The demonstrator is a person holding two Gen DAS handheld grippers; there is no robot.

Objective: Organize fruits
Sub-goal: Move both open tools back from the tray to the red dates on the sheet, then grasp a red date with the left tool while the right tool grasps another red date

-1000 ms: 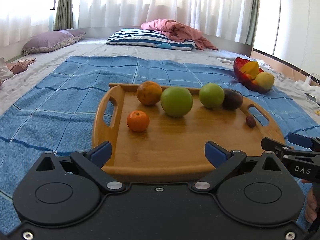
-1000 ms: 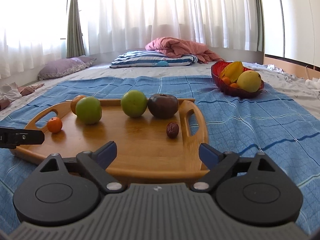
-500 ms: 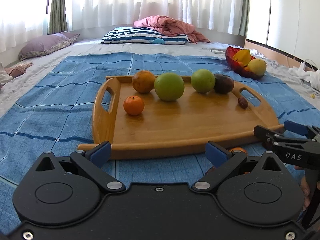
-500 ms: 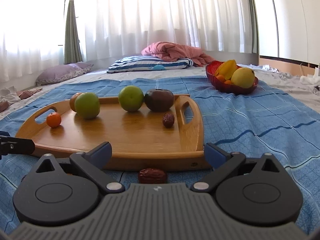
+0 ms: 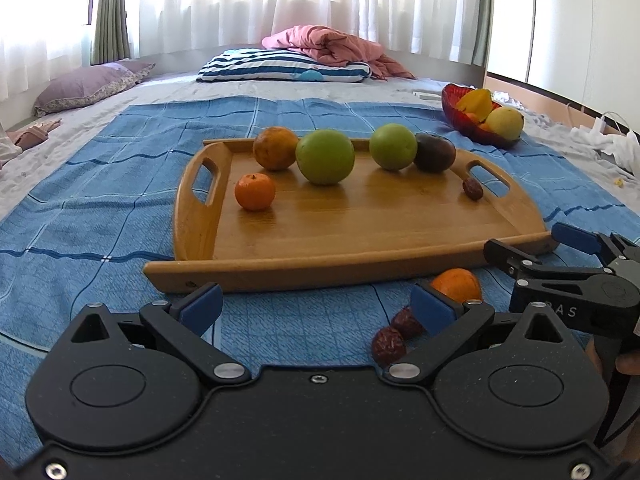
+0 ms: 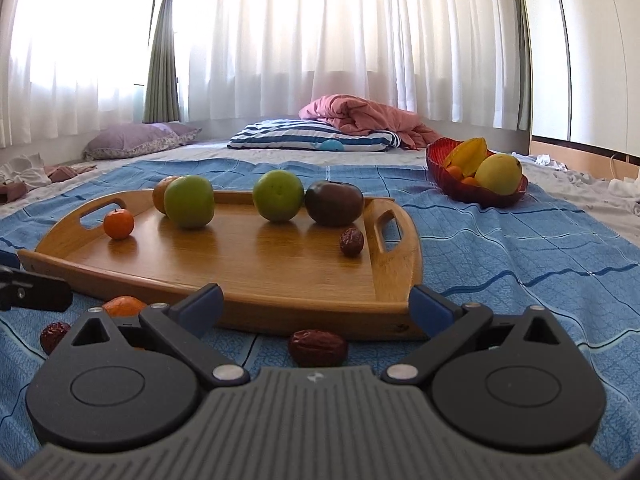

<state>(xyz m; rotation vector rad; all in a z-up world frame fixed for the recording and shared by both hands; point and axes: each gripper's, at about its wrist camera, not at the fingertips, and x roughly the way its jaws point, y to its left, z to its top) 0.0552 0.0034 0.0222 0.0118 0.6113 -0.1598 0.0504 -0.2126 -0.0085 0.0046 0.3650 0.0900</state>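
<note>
A wooden tray (image 5: 360,240) (image 6: 280,276) lies on the blue cloth. On it sit an orange (image 5: 275,148), a small mandarin (image 5: 255,191), two green fruits (image 5: 325,156) (image 5: 393,146), a dark purple fruit (image 5: 434,152) and a red date (image 5: 472,189). In front of the tray lie a mandarin (image 5: 456,285) (image 6: 123,305) and dates (image 5: 389,345) (image 6: 318,347). My left gripper (image 5: 316,306) is open and empty before the tray's near edge. My right gripper (image 6: 316,306) is open and empty, with a date just below it.
A red bowl (image 5: 468,124) (image 6: 468,192) with yellow and orange fruit stands at the far right. A striped pillow (image 5: 280,66) and pink blanket (image 5: 332,42) lie at the back, a purple pillow (image 5: 88,86) at the left. The right gripper (image 5: 576,280) shows at the left view's right edge.
Both grippers have pulled back from the tray. The loose mandarin and dates in front of the tray have come into view.
</note>
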